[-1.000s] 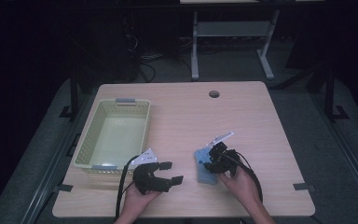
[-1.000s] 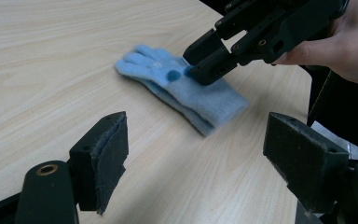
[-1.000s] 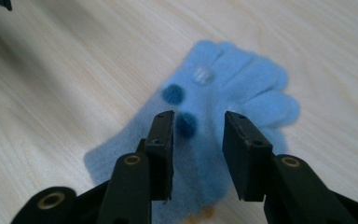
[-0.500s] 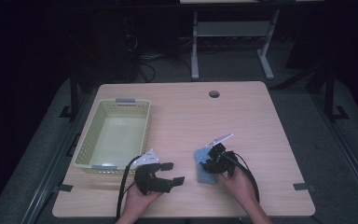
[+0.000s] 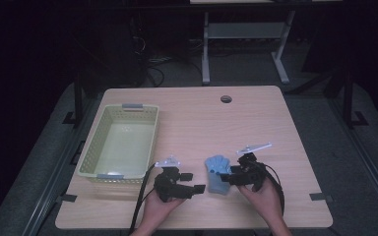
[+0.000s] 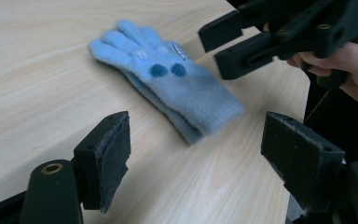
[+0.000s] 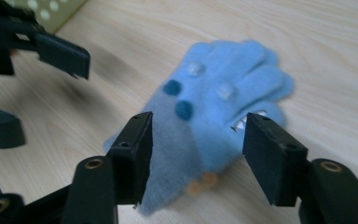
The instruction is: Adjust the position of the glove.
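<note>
A light blue knit glove [image 5: 217, 173] with dark blue dots lies flat on the wooden table near its front edge, fingers pointing away from the person. In the left gripper view two layers show at the cuff of the glove [image 6: 168, 84]. My right gripper [image 5: 230, 178] is open at the glove's right side. In the right gripper view the jaws of the right gripper [image 7: 203, 154] stand on either side of the glove's [image 7: 214, 102] cuff end, apart from it. My left gripper [image 5: 193, 183] is open just left of the glove. Its jaws [image 6: 200, 158] point at the cuff with nothing between them.
A pale green slatted basket [image 5: 89, 157] stands at the table's left side with nothing in it. A round cable hole [image 5: 226, 99] sits near the far edge. Desk legs and cables lie on the dark floor beyond. The other gripper [image 6: 279, 32] hovers close over the glove.
My left gripper has edged slightly right, toward the glove. The right gripper and the glove have barely moved.
</note>
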Demonstrator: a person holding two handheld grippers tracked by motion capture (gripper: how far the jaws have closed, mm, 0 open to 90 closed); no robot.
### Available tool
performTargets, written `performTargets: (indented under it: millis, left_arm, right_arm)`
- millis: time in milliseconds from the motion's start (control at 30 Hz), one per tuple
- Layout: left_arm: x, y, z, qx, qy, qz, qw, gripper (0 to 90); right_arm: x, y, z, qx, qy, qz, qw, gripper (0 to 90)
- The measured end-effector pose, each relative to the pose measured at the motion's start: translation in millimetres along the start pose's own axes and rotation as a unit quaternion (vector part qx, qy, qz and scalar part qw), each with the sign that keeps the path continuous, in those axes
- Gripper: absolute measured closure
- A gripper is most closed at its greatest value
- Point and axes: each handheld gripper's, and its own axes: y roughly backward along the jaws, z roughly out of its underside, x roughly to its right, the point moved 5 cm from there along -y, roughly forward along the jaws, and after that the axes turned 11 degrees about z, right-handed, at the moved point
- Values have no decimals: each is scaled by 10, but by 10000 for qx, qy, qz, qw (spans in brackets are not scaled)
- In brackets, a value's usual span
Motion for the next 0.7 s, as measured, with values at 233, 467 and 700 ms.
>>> performTargets:
  millis: [233, 467, 700]
  left_arm:
    - [-87, -158, -51, -49, 407, -34, 9992, 271]
    - [-165, -239, -86, 30, 770, -93, 9970, 326]
    - [-166, -339, -104, 76, 1033, 41, 9946, 360]
  right_arm:
    - [157, -7, 134, 132, -510, -152, 9985, 369]
    - [220, -43, 204, 143, -821, -322, 9960, 369]
    - [228, -110, 236, 110, -1006, -445, 9939, 393]
